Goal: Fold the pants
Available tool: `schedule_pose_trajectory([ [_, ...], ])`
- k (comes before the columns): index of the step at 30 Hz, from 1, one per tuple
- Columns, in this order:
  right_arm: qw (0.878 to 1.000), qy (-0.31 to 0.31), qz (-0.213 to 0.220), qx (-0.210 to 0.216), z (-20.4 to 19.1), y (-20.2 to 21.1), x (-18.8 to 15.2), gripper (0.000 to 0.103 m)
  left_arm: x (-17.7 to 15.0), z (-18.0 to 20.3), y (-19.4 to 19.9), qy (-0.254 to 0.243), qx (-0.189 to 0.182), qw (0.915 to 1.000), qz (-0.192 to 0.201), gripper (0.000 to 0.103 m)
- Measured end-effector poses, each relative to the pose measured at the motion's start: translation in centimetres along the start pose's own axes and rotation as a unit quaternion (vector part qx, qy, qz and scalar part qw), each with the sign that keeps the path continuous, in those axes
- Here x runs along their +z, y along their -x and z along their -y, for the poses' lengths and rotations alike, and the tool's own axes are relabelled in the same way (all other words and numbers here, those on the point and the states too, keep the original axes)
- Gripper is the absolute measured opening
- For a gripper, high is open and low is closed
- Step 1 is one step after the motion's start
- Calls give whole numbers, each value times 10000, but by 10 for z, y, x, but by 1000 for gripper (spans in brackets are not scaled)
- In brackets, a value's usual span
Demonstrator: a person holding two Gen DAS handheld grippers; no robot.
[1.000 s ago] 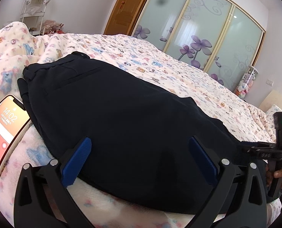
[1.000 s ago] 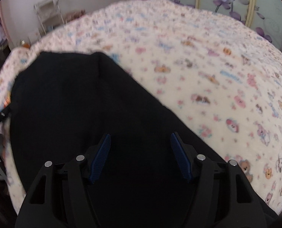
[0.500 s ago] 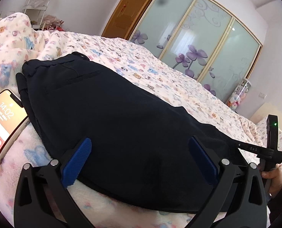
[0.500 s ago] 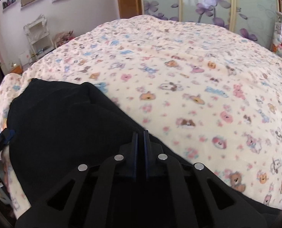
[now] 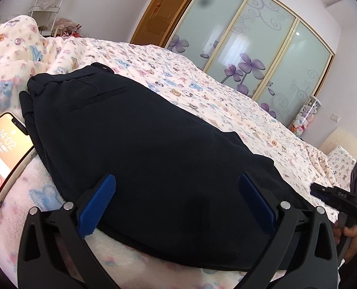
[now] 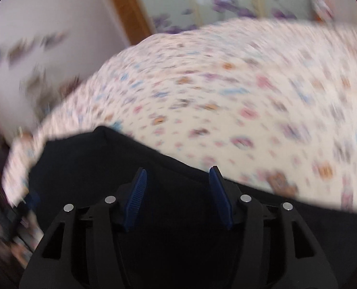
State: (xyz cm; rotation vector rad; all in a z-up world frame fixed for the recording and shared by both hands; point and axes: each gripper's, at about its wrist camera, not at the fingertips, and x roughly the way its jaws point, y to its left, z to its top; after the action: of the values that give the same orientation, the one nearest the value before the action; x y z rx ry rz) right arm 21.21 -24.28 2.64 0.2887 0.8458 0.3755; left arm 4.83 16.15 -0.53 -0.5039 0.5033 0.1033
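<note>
Pants (image 5: 139,149): one pair, dark navy, folded into a thick bundle lying on the bed, waistband end toward the far left, one slit pocket showing on top. Blanket (image 5: 202,91): one, cream fleece printed with small bears, covering the bed and bunched into a mound at the far left. Left gripper (image 5: 176,203): one, black frame with two blue pads, jaws spread wide and grasping nothing, the near edge of the pants lying between and beyond the fingers. Right gripper (image 6: 178,197): one, same make, jaws parted and holding nothing, hovering over the pants (image 6: 101,159); this view is blurred, so contact with the cloth cannot be told. Right hand (image 5: 351,237): one, seen at the edge of the left view, gripping a black handle. Phone (image 5: 2,149): one, lit screen reading 14:02, lying on the blanket just beside the pants. Wardrobe (image 5: 250,43): one, three frosted sliding panels with purple flowers. Door (image 5: 159,16): one, wooden. Shelf rack (image 5: 48,2): one, white.
</note>
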Motion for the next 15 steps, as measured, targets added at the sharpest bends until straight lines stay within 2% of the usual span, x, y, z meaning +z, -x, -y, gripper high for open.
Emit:
schedule_pose_trajectory([
  [1, 9995, -256, -58, -166, 14, -1, -4, 56, 0, 0, 0, 0, 0, 10000, 0, 101],
  [2, 9981, -474, -168, -364, 29, -5, -8, 52, 0, 0, 0, -2, 3, 10000, -2, 101],
  [3, 9960, -789, -346, -252, 51, -13, -14, 37, 0, 0, 0, -8, 8, 10000, -8, 101],
  [5, 9927, -1188, -208, 9, 69, -6, -17, 25, 0, 0, -1, -20, 15, 10000, -24, 101],
  [7, 9886, -1505, 53, 78, 73, 15, -19, 26, 0, -2, -1, -2, -11, 10000, -27, 101],
  [9, 9893, -1400, 410, 1, 68, 44, -24, 27, -1, 0, -1, 6, -17, 10000, -21, 101],
  [11, 9852, -1443, 919, -117, 72, 90, -41, 29, -1, 0, 0, 1, -13, 10000, -23, 101],
  [13, 9742, -1808, 1326, -242, 90, 128, -59, 41, -2, 0, 0, 20, -37, 10000, -12, 101],
  [14, 9653, -2062, 1559, -373, 102, 148, -69, 55, -2, 0, 0, 25, -44, 10000, -11, 101],
  [15, 9545, -2324, 1792, -532, 116, 168, -78, 59, -2, 0, 0, 28, -47, 10000, -11, 101],
])
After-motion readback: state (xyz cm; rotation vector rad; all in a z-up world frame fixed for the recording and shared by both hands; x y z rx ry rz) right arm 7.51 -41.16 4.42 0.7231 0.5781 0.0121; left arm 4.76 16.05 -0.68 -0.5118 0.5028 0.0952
